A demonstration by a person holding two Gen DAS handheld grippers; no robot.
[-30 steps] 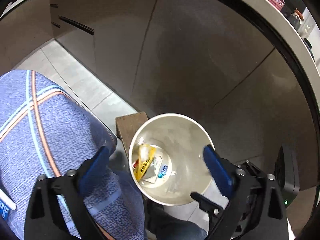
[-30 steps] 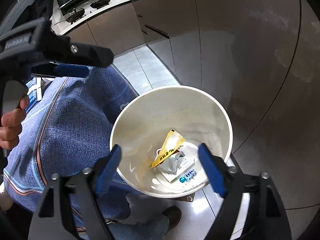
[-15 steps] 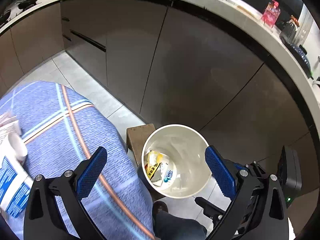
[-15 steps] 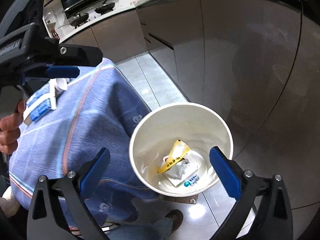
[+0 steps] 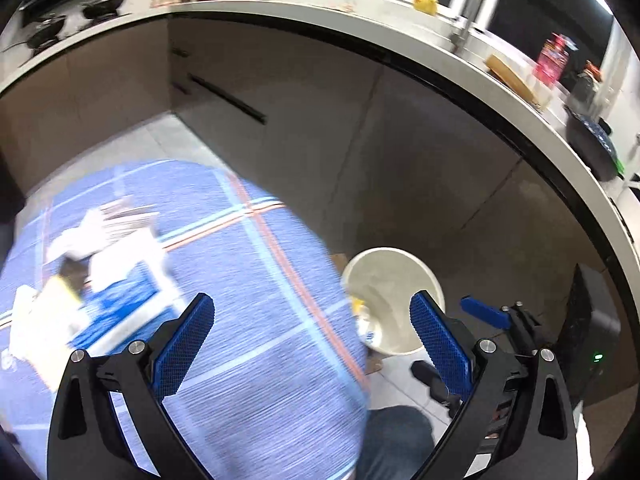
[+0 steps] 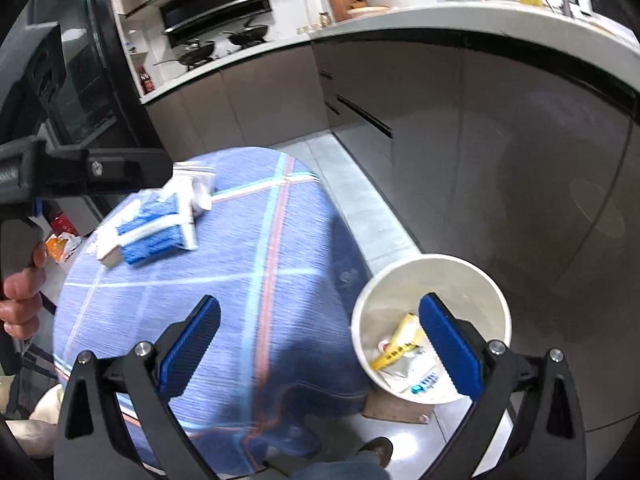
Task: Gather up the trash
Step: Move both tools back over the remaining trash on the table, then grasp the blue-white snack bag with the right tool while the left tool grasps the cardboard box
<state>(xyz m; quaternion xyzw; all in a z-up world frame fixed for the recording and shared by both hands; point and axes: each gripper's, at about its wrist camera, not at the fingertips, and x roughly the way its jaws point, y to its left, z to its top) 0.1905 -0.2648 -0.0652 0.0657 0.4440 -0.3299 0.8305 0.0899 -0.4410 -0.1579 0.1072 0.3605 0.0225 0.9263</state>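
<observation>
A round table under a blue cloth (image 6: 248, 280) with pale and orange stripes fills the left and middle of both views. Beside its right edge, on the tiled floor before the grey cabinets (image 6: 500, 128), a white bin (image 6: 496, 292) stands on a small wooden board (image 6: 396, 408). In the bin lies trash: a yellow wrapper (image 6: 396, 350) on top of silvery and white packets with a bit of blue print; in the left wrist view the cloth's edge hides most of it. On the table, well apart from the bin, lies a blue and white carton (image 6: 156, 228) with crumpled white paper just beside it, all blurred. The right gripper (image 6: 320, 344) is spread wide, its jaws having just finished opening, nothing between them. The left gripper (image 5: 310, 340) is also spread wide and holds nothing; a hand (image 6: 20, 292) grips its handle in the right wrist view.
</observation>
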